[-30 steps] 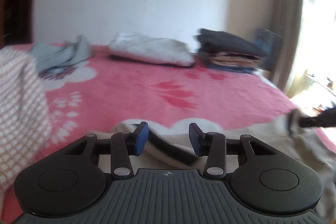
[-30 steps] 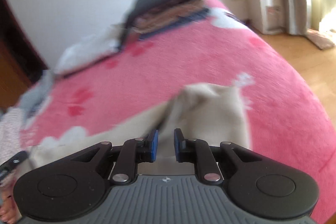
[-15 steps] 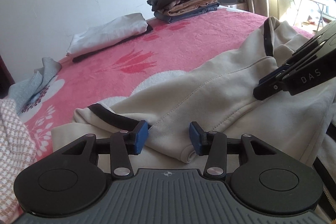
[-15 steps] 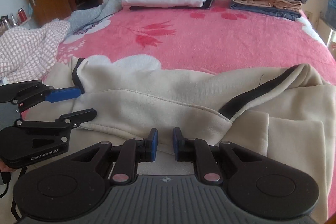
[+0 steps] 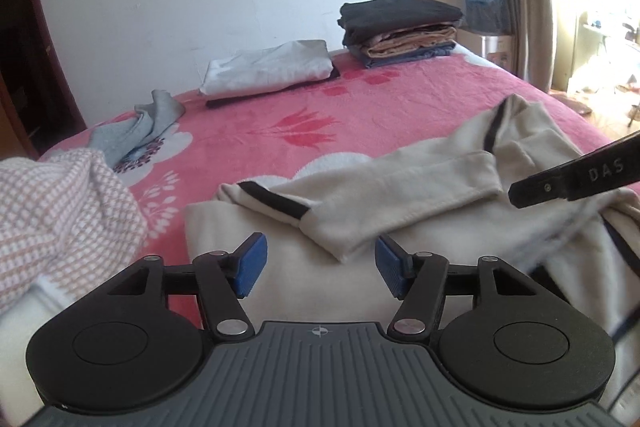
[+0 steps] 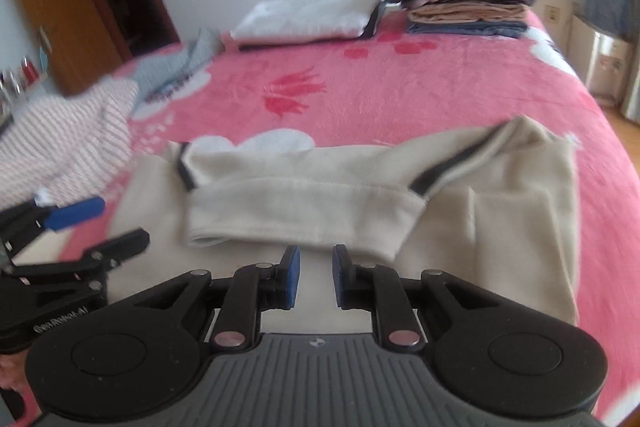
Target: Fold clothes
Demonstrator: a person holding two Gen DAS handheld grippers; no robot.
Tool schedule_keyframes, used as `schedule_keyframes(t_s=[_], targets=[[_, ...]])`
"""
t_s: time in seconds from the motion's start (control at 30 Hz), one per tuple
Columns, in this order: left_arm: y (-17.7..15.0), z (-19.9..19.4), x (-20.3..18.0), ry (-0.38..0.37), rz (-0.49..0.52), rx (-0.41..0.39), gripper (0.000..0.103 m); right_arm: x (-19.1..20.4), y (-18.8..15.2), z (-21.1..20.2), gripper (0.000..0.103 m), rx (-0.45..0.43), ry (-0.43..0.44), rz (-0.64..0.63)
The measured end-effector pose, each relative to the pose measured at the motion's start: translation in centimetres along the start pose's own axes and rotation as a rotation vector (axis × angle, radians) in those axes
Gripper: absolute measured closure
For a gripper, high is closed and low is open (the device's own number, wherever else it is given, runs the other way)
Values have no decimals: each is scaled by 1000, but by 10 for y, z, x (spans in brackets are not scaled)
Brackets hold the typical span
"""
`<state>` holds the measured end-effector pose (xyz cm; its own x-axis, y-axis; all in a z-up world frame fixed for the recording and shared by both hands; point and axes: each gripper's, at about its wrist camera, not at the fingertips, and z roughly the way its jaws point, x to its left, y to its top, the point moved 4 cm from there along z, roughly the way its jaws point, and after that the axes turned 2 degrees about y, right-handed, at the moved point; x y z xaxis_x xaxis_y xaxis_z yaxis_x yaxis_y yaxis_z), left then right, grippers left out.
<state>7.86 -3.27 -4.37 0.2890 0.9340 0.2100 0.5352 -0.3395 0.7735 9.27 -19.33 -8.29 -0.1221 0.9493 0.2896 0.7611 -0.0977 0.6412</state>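
A cream garment with black trim (image 5: 400, 203) lies spread on the pink flowered bed (image 5: 260, 131), with one part folded across its body (image 6: 304, 203). My left gripper (image 5: 320, 267) hovers open over the garment's near left edge, and nothing is between its blue pads. In the right wrist view the left gripper (image 6: 120, 223) shows at the left edge, its jaws apart. My right gripper (image 6: 316, 277) stands just above the garment's near edge with a narrow gap and no cloth in it. From the left wrist view the right gripper (image 5: 516, 193) reaches in from the right.
A checked pink-white cloth (image 5: 60, 207) is heaped at the near left, with a grey garment (image 5: 140, 127) behind it. At the far side of the bed are a folded white piece (image 5: 268, 71) and a stack of folded clothes (image 5: 400, 27). A wooden door (image 6: 52, 7) stands at the far left.
Both grippers have let go of the cream garment and drawn back toward its near edge. The left jaws stand wider apart. The folded part now rests flat across the garment.
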Motion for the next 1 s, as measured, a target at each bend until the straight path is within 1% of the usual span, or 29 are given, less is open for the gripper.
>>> schedule_keyframes(t_s=[0.13, 0.27, 0.37, 0.5, 0.63, 0.73, 0.77, 0.8, 0.87, 1.0], targets=[[-12, -24, 0, -14, 14, 43, 41, 9, -25, -24, 85, 13, 41, 69], [-30, -34, 9, -55, -38, 127, 41, 18, -49, -48, 85, 25, 82, 138], [-48, -39, 13, -70, -74, 190, 41, 25, -67, -64, 84, 36, 112, 184], [-71, -49, 17, -96, -107, 240, 41, 34, -87, -67, 84, 59, 145, 212], [-91, -57, 25, -153, -200, 282, 41, 36, -98, -69, 84, 68, 165, 238], [-104, -64, 33, -179, -266, 287, 41, 37, -104, -71, 83, 77, 182, 247], [-109, -67, 36, -180, -282, 286, 41, 38, -106, -72, 82, 80, 189, 248], [-113, -71, 38, -181, -297, 285, 41, 38, -108, -73, 78, 83, 195, 248], [-121, -77, 43, -181, -312, 285, 40, 38, -111, -75, 76, 85, 203, 248], [-138, -92, 55, -157, -323, 298, 40, 35, -118, -76, 75, 94, 209, 255]])
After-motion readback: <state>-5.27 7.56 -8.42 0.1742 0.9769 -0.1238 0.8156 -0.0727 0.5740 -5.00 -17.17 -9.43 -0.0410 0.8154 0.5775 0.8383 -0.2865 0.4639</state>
